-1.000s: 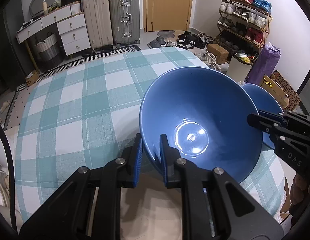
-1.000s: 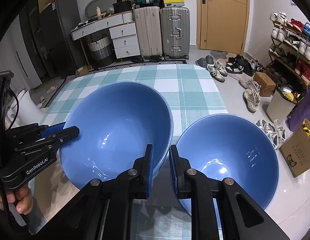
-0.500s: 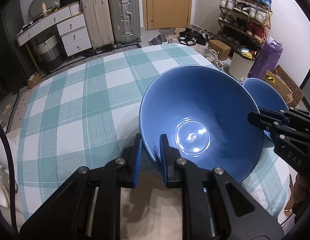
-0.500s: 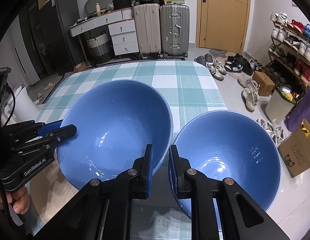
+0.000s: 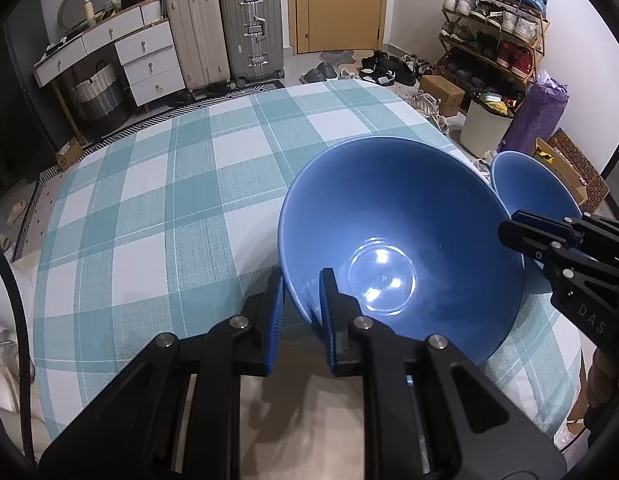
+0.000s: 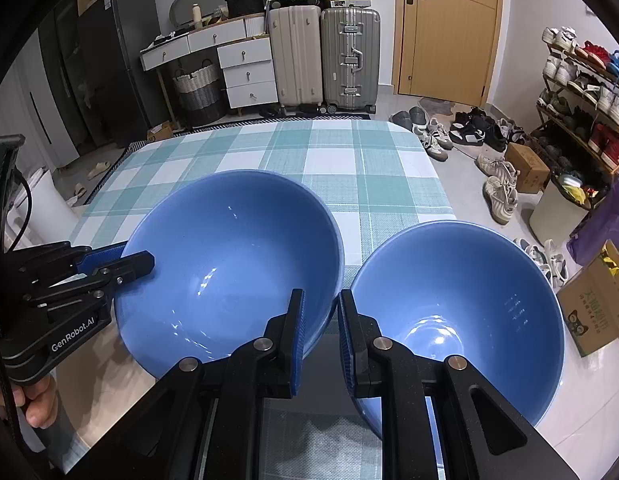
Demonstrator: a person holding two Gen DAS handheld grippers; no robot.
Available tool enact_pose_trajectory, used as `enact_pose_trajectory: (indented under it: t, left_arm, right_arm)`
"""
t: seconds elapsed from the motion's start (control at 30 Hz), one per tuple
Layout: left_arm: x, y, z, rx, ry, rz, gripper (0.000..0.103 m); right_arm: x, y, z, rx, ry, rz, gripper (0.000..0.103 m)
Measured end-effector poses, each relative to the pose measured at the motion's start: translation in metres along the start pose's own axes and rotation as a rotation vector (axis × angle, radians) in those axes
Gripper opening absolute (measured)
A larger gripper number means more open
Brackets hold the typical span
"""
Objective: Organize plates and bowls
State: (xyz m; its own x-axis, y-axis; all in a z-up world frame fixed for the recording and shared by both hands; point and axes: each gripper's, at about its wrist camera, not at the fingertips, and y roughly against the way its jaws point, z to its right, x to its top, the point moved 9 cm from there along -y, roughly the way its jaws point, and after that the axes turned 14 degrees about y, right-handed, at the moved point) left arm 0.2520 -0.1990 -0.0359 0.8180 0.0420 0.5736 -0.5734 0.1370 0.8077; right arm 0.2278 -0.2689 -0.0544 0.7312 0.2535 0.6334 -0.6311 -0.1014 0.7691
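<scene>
- Left gripper is clamped on the near rim of the left blue bowl, one finger inside, one outside.
- That bowl hangs tilted over the near end of the checked tablecloth.
- Right gripper is pinched on the rim of the right blue bowl (same grip, mirrored).
- This second bowl sits out past the table's right edge, over the floor.
- The two bowls are side by side, rims nearly touching; whether they touch, I can't tell.
</scene>
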Motion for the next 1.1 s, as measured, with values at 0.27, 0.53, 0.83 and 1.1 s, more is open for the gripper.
enact_pose_trajectory:
  t: [0.27, 0.53, 0.83, 1.1]
  left_arm:
    - [0.0, 0.0, -0.003, -0.023, 0.021, -0.006, 0.015]
    - [0.006, 0.033, -0.003, -0.107, 0.064, 0.017, 0.059]
    - [0.004, 0.078, 0.013, -0.251, 0.103, 0.032, 0.102]
    - [-0.013, 0.097, 0.049, -0.3, 0.053, 0.026, 0.102]
  right_arm:
    - [0.003, 0.005, 0.0, 0.0, 0.007, -0.004, 0.016]
    - [0.012, 0.027, 0.003, 0.031, -0.045, 0.056, 0.062]
    - [0.017, 0.07, 0.021, 0.042, -0.123, 0.156, 0.101]
    - [0.0, 0.105, 0.046, -0.007, -0.165, 0.191, 0.102]
